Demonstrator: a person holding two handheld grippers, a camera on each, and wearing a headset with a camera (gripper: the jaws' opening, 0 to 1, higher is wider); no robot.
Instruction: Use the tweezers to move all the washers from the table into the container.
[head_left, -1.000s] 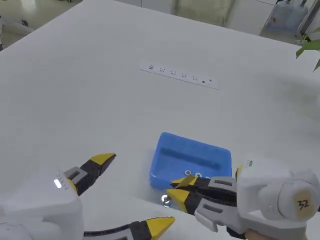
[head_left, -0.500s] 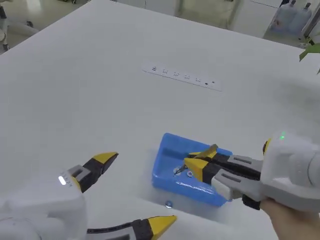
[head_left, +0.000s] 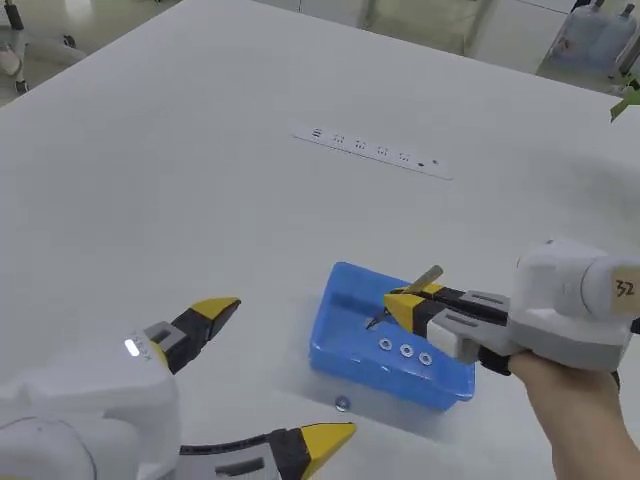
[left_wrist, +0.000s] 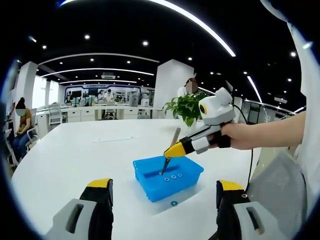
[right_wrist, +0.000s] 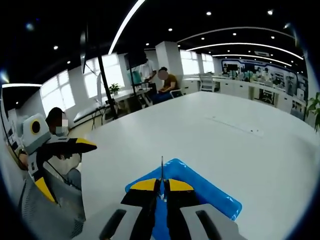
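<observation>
Nearest, the left tool (head_left: 280, 370) hung spread wide above the tabletop (head_left: 200, 200), holding nothing. Just past it one washer (head_left: 342, 404) lay on the tabletop, just beside the near wall of the blue container (head_left: 380, 377). Three washers (head_left: 406, 350) sat in a row inside. The right tool (head_left: 398, 300) was clamped narrow on the tweezers (head_left: 428, 275), tips pointing down into the container. Farther off lay a power strip (head_left: 375, 152).

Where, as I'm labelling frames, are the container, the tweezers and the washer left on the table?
container (head_left: 372, 373): head view, on its near wall.
tweezers (left_wrist: 164, 165): left gripper view, on the lower tip.
washer (head_left: 343, 404): head view, on its ring.
</observation>
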